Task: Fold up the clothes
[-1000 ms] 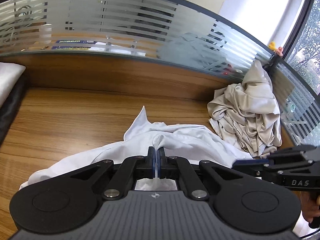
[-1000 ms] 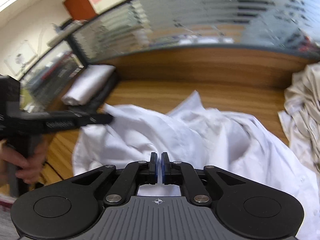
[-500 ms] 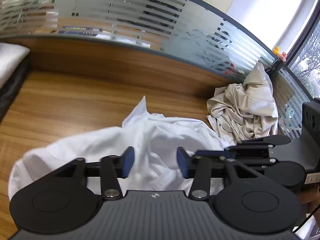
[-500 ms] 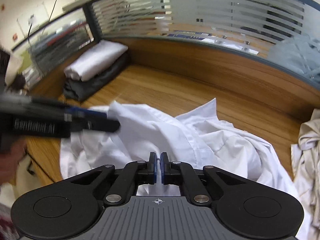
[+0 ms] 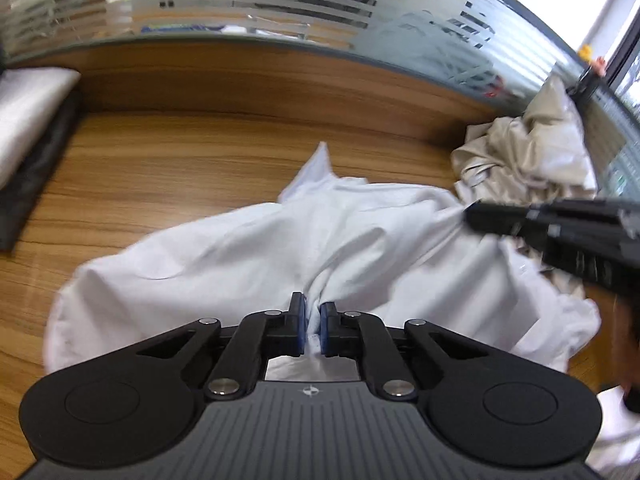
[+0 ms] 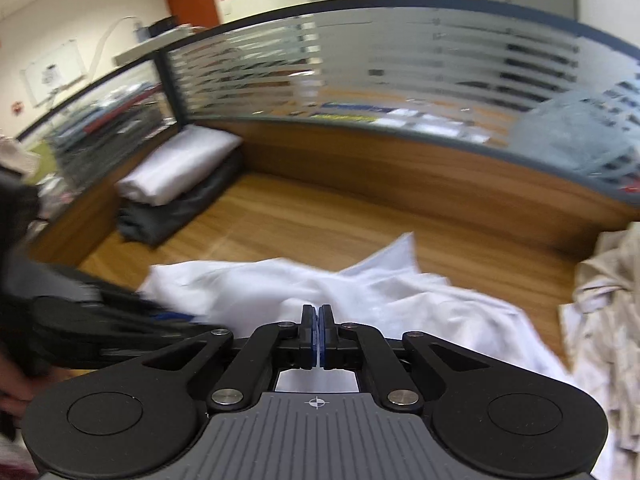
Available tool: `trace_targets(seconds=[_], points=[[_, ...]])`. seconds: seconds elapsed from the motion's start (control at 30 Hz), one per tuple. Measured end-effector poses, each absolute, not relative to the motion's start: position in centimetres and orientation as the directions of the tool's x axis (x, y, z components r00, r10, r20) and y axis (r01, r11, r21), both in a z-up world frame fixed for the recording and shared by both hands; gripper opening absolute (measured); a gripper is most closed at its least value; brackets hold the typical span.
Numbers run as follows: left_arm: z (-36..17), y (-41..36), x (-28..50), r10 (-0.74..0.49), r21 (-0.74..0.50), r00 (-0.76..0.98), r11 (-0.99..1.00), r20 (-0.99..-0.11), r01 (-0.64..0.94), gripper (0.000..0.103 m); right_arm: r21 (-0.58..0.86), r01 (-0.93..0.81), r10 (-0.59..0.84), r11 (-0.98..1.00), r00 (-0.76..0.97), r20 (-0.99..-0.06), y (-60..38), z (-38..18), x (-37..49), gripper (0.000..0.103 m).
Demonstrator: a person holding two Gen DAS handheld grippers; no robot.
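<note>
A crumpled white shirt point(image 5: 260, 248) lies spread across the wooden desk point(image 5: 180, 160). My left gripper point(image 5: 313, 312) has its jaws closing, with a bunched fold of the shirt pinched between the blue pads. My right gripper point(image 6: 319, 316) is shut on a thin edge of the same shirt point(image 6: 400, 300). In the left wrist view the right gripper point(image 5: 472, 214) reaches in from the right and grips the shirt's far right side. The left gripper point(image 6: 180, 318) shows blurred at the left of the right wrist view, on the shirt's left part.
A heap of beige clothes point(image 5: 532, 160) sits at the desk's right end, against the glass. A folded white garment point(image 6: 180, 168) rests on a folded dark one point(image 6: 176, 212) at the left. A frosted glass partition point(image 5: 280, 8) with a wooden base bounds the desk's far side.
My left gripper opened wide, then closed again on a raised fold of the shirt. The right gripper stayed shut on the fabric and shifted sideways, pulling the shirt flatter.
</note>
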State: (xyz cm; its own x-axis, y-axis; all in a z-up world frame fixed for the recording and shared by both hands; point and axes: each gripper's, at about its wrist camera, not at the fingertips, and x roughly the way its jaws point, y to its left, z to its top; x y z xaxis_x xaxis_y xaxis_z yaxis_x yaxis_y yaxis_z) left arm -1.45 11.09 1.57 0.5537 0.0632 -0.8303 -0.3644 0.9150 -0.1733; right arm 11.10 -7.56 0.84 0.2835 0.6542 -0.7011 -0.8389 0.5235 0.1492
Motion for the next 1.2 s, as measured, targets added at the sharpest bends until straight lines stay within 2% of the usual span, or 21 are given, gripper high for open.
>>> trace_targets(seconds=[0.07,0.23,0.3,0.5,0.6,0.73,0.8,0.9,1.03,1.2], points=[[1.8,11.9,-2.4,0.034,-0.204,0.555,0.910,-0.831,-0.361,0.007,0.124,-0.828,0.633,0.547,0.312,-0.709,-7.9,0.4,11.7,0.003],[2.3,12.5,-3.7,-0.008,-0.258,0.579,0.900,-0.816,-0.351,0.006,0.180,-0.829,0.642,0.530,0.253,-0.724,-8.2,0.1,12.1,0.004],[2.3,12.6,-3.8,-0.020,-0.280,0.588,0.892,-0.809,-0.354,0.006,0.231,-0.840,0.677,0.490,0.200,-0.708,-8.5,1.0,12.0,0.008],[2.7,12.0,-3.7,-0.031,-0.294,0.611,0.895,-0.791,-0.336,0.006,0.341,-0.875,0.739,0.345,0.029,-0.673,-7.5,2.6,11.3,0.008],[2.9,11.8,-3.7,-0.032,-0.295,0.614,0.896,-0.789,-0.332,0.006,0.335,-0.892,0.718,0.303,-0.017,-0.696,-5.7,2.1,10.5,0.008],[3.1,12.1,-4.1,-0.025,-0.298,0.620,0.891,-0.784,-0.342,0.006,0.290,-0.911,0.723,0.295,0.014,-0.691,-4.8,2.6,9.7,0.009],[3.1,12.1,-4.3,-0.025,-0.301,0.619,0.889,-0.785,-0.346,0.006,0.293,-0.909,0.743,0.296,0.026,-0.669,-4.9,3.2,9.8,0.018],[2.9,12.1,-4.4,-0.026,-0.300,0.615,0.889,-0.788,-0.346,0.006,0.320,-0.912,0.757,0.256,-0.017,-0.653,-4.9,3.9,9.8,0.018],[2.9,12.1,-4.5,-0.032,-0.306,0.624,0.890,-0.781,-0.338,0.006,0.350,-0.917,0.689,0.192,-0.128,-0.713,-3.8,2.8,9.0,0.015],[2.7,12.4,-4.8,-0.040,-0.313,0.624,0.889,-0.780,-0.335,0.006,0.416,-0.837,0.595,0.355,-0.141,-0.791,-2.7,-2.2,9.6,0.016]])
